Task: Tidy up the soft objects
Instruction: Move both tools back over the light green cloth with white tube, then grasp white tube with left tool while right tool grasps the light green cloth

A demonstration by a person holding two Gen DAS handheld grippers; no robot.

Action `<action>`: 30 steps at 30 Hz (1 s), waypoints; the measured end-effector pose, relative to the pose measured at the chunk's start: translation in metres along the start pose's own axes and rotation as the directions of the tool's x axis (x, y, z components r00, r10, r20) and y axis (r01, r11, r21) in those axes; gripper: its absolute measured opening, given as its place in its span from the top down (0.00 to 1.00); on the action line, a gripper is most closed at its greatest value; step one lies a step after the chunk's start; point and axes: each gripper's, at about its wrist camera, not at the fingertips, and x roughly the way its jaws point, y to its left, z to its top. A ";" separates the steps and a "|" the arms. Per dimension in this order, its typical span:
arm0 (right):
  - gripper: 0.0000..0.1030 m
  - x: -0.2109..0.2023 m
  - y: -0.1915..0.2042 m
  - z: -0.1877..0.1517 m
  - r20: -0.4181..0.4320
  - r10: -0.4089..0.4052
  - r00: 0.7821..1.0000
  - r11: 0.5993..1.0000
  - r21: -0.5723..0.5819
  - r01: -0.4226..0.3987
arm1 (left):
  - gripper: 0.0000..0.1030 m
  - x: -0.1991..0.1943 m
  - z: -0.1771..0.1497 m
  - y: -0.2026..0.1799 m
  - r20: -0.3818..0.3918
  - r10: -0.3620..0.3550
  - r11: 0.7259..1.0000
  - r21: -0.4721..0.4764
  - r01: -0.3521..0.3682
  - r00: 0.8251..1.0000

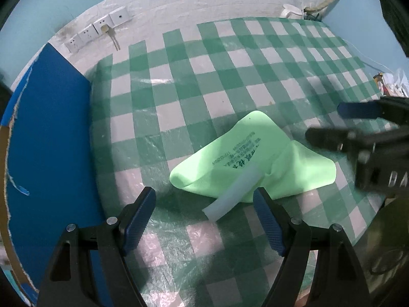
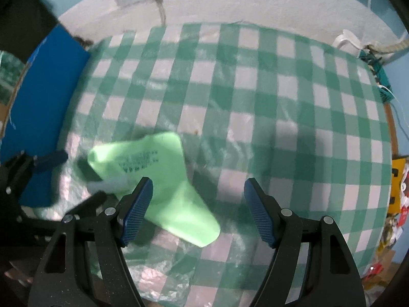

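In the left wrist view, a light green sock (image 1: 255, 158) was seen lying flat on the green and white checked cloth (image 1: 204, 81), in the lower right middle of the frame. Its long side ran from lower left to right, with a bend pointing up. A white tag (image 1: 230, 197) was stuck across it, pointing to the bottom. The left gripper (image 1: 204, 220) was held wide, with nothing between its jaws. The right gripper (image 1: 329, 122) was seen at the right edge, also wide. No box or basket was seen.

In the right wrist view, the sock (image 2: 166, 184) was seen at the lower left, running down to the right. The right gripper (image 2: 198, 209) was spread wide over it, not pressing it. The left gripper (image 2: 74, 161) was blurred at the left edge.
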 end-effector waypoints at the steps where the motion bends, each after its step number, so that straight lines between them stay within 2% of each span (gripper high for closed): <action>1: 0.27 0.002 0.003 -0.001 -0.008 0.005 1.000 1.000 -0.014 -0.005 | 0.23 0.001 -0.001 0.000 -0.001 -0.010 1.000 0.001 0.010 1.000; 4: 0.27 0.005 0.011 -0.005 -0.024 0.005 1.000 0.999 -0.054 -0.007 | 0.23 0.003 -0.001 -0.003 0.002 -0.032 0.999 0.011 0.032 0.999; 10: 0.27 0.005 0.009 -0.006 -0.025 -0.015 1.000 0.999 -0.038 0.014 | 0.23 0.014 0.000 -0.015 -0.020 -0.055 0.997 0.054 0.056 0.998; 11: 0.27 0.006 0.008 -0.006 -0.031 -0.017 0.999 0.999 -0.038 0.016 | 0.25 0.016 0.000 -0.015 -0.024 -0.056 0.997 0.057 0.057 0.998; 14: 0.27 0.011 0.009 -0.008 -0.051 -0.016 0.999 0.999 -0.047 0.014 | 0.42 0.023 0.001 -0.014 -0.045 -0.066 0.997 0.048 0.068 0.997; 16: 0.27 0.014 0.010 -0.009 -0.061 -0.017 0.998 0.998 -0.054 0.014 | 0.47 0.028 0.001 -0.010 -0.063 -0.072 0.997 0.033 0.074 0.995; 18: 0.27 0.016 0.010 -0.010 -0.069 -0.020 0.997 0.998 -0.059 0.016 | 0.62 0.026 0.001 -0.010 -0.051 -0.076 0.996 0.032 0.078 0.996; 21: 0.27 0.018 0.010 -0.011 -0.074 -0.023 0.997 0.998 -0.060 0.018 | 0.75 0.024 0.001 -0.008 -0.050 -0.100 0.994 0.029 0.102 0.994; 25: 0.27 0.022 0.015 -0.011 -0.077 -0.016 0.997 0.997 -0.073 0.010 | 0.83 0.020 -0.001 -0.007 -0.047 -0.101 0.994 0.030 0.103 0.994; 30: 0.27 0.024 0.026 -0.013 -0.073 0.021 0.997 0.994 -0.105 -0.028 | 0.84 0.012 -0.003 0.004 -0.035 -0.136 0.991 -0.016 0.136 0.990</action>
